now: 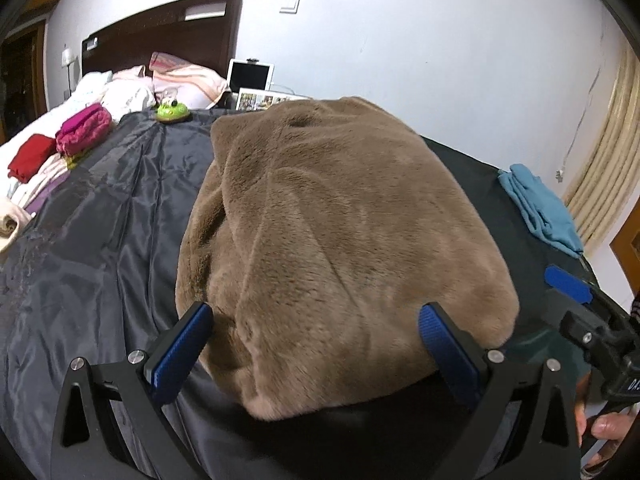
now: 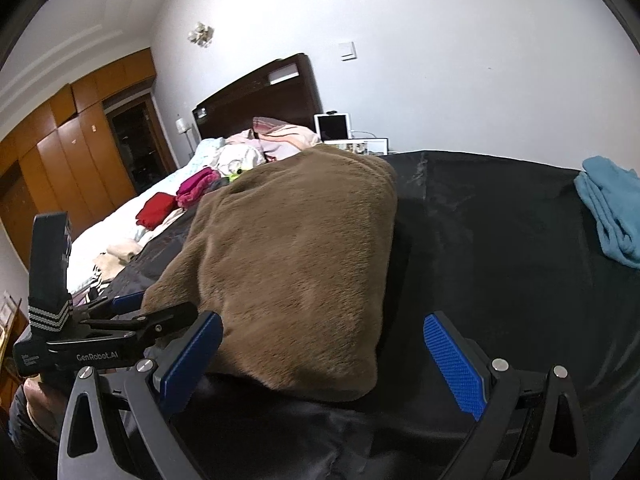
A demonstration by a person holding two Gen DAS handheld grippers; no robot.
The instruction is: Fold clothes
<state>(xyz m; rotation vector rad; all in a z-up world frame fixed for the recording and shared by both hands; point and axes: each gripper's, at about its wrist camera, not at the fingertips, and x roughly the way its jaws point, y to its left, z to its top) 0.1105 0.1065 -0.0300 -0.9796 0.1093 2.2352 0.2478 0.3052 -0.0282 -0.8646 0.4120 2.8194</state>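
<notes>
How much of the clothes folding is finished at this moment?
The brown fleece garment already lies folded into a compact block on the dark sheet. Both the left tool and right tool are open, holding nothing. The blue cloth beside it looks loosely bunched, possibly next.

You get even, fairly bright indoor light off the white wall (image 1: 440,60), a soft sheen on the dark bed cover (image 1: 100,208), deep shadow under the brown fleece's (image 2: 296,264) near edge, strong fisheye bending with black corners, and slight softness throughout.
</notes>
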